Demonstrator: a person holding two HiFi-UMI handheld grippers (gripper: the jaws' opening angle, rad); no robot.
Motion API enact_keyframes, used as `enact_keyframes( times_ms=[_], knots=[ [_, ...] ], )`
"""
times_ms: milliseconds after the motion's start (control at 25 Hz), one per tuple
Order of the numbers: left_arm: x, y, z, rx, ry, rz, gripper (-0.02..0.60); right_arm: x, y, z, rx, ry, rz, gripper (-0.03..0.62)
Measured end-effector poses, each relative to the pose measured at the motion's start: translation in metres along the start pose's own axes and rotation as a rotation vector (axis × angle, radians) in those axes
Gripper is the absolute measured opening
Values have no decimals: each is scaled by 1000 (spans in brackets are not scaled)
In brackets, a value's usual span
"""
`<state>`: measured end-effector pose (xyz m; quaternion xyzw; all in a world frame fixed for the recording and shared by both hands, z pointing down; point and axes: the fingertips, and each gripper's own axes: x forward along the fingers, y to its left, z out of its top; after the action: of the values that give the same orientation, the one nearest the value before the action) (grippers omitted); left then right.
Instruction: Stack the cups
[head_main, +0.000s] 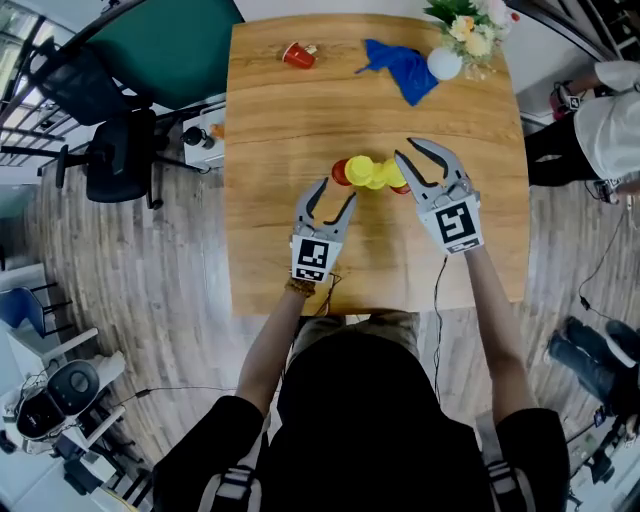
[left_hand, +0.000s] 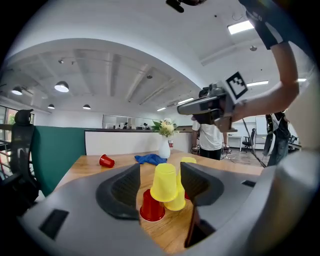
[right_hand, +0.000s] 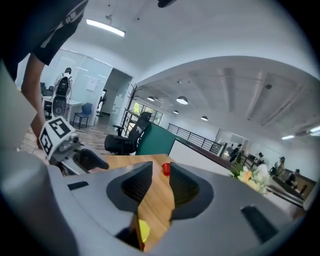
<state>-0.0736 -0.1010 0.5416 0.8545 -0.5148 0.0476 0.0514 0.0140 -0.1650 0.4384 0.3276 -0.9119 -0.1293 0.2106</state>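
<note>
Glossy plastic cups (head_main: 370, 172), wood-grain tbl (head_main: 300, 110)

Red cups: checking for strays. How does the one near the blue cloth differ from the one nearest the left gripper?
The far red cup lies on its side, alone. The near red cup stands upside down, among the yellow cups. Both are red, seemingly alike.

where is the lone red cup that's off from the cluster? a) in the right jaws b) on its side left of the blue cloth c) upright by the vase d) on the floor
b: the lone red cup lies on its side, just left of the blue cloth in the head view.
</note>
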Motion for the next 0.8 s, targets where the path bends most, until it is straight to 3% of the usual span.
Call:
enact_keyframes(
  times_ms=[440,800],
  knots=[
    [-29,15,12,-55,-37,67,256,133,-56,32,-61,22,159,197],
    [-29,38,7,-91,-37,109,256,243,-94,41,-87,149,299,252]
  ],
)
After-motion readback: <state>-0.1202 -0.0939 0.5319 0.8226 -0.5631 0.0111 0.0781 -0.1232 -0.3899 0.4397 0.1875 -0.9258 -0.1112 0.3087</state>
